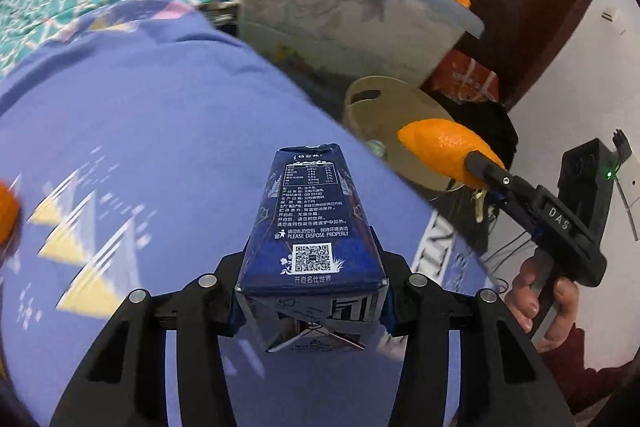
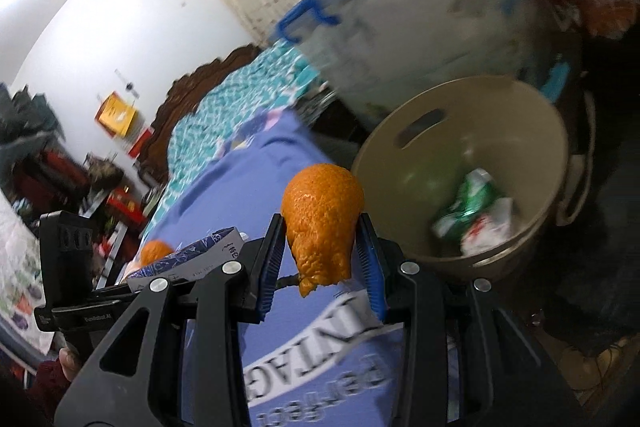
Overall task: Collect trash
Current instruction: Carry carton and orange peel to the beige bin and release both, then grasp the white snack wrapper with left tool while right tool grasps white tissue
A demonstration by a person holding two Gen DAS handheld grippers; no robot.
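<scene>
Left hand-held gripper [image 1: 310,291] clamped on a dark blue milk carton [image 1: 310,227], its pads pressed against the carton's lower sides, the carton standing upright between them above the purple bedspread [image 1: 140,127]; right hand-held gripper [image 2: 322,259] closed on a piece of orange peel [image 2: 322,215], the blue pads [image 2: 270,267] pinching its narrow lower part while the broad upper part stands free above them; in the left wrist view the same peel hangs just in front of the beige bin [image 1: 380,103]. The bin [image 2: 532,131] stands on the floor beside the bed, next to a clear storage box [image 1: 340,11], and already holds a crushed green can [image 2: 476,199] and white scraps; a second orange piece [image 2: 154,253] lies on the bedspread behind the carton, not yet collected.

Judged stage: carrying both items toward the bin, release not yet made. Risks: the peel is held only by its thin end, so it may tear or slip and drop on the bedspread or the floor short of the rim; the carton is wide and its walls are soft, so the grip may buckle it and spill any remaining liquid; both grippers converge on one opening, so they may knock together; the remaining orange piece may be overlooked.
</scene>
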